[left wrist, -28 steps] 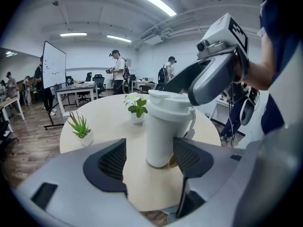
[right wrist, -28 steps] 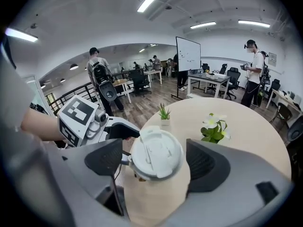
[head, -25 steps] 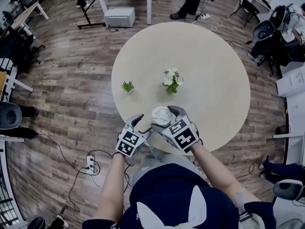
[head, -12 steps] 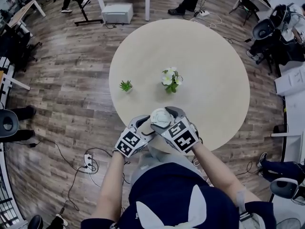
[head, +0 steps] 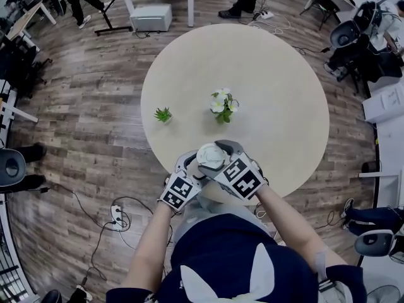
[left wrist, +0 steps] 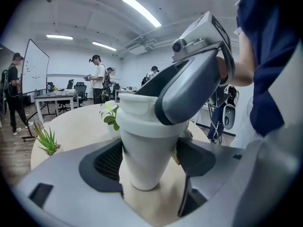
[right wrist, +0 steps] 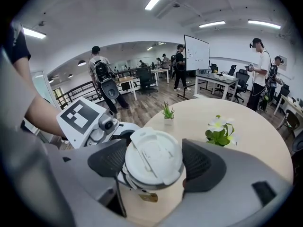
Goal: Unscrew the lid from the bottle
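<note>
White tapered plastic bottle (left wrist: 142, 141) standing at the near edge of the round beige table (head: 278, 93), its white ridged plastic lid (right wrist: 152, 156) still seated. Right gripper (right wrist: 154, 161) is clamped across the lid from above. Left gripper (left wrist: 149, 162) brackets the bottle's body, jaws opening, pads not pressing. Step in hand: setting holds before unscrewing. The next move likely calls for a firm left-hand hold, so the bottle cannot spin with the lid.

Open-plan office, white walls. Wood plank floor (head: 95, 93), cables and power strip (head: 118, 214) lying around. Round beige table (head: 284, 93) in middle. Whiteboard (right wrist: 196, 46) on stand, desks (right wrist: 215, 79) and office chairs (right wrist: 241, 82) further back. Long ceiling strip lights (left wrist: 142, 11), pretty bright.
</note>
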